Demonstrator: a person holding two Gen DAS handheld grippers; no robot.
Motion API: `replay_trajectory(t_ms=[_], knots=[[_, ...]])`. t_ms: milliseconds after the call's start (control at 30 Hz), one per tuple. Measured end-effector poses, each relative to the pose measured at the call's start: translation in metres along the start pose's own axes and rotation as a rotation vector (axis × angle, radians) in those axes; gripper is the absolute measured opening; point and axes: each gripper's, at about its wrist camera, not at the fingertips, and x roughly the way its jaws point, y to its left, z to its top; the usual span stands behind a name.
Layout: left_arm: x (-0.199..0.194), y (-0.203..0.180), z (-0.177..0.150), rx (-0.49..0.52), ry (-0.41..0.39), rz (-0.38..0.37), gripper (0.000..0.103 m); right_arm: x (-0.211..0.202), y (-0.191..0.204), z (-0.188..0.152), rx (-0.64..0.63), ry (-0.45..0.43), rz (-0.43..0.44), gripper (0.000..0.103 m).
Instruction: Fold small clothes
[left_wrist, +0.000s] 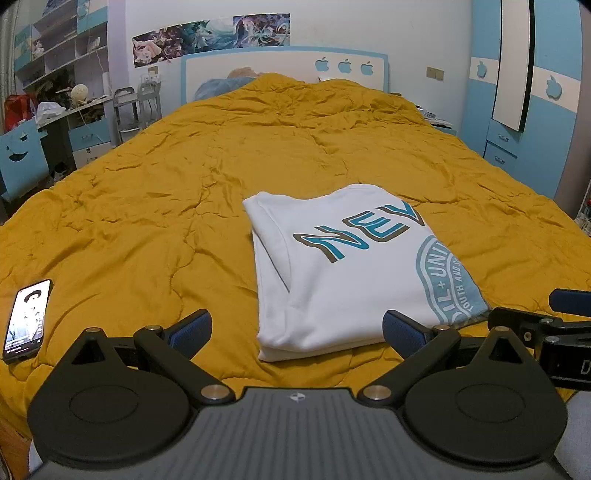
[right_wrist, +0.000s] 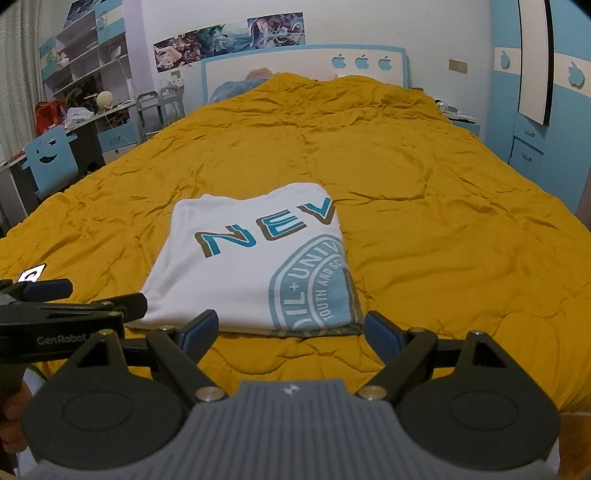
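From the left wrist camera, the left gripper (left_wrist: 297, 332) hangs with fingers spread wide and empty at the near edge of a folded white T-shirt (left_wrist: 332, 280) lying on the mustard quilt (left_wrist: 147, 206); a phone (left_wrist: 27, 319) lies well left.

From the right wrist camera, the right gripper (right_wrist: 291, 330) is likewise spread, empty, just before the T-shirt (right_wrist: 236, 273).

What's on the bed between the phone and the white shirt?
Nothing but bare yellow blanket. The left wrist view shows the phone at the left edge and the folded shirt in the middle, with only wrinkled cover between them.
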Motion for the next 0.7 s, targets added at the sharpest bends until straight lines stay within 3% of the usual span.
replay_trajectory(t_ms=[700], knots=[[0.0001,0.0016,0.0,-0.004,0.002,0.002,0.103,0.0053,0.0029,-0.0051,-0.007,0.016,0.002,0.082]])
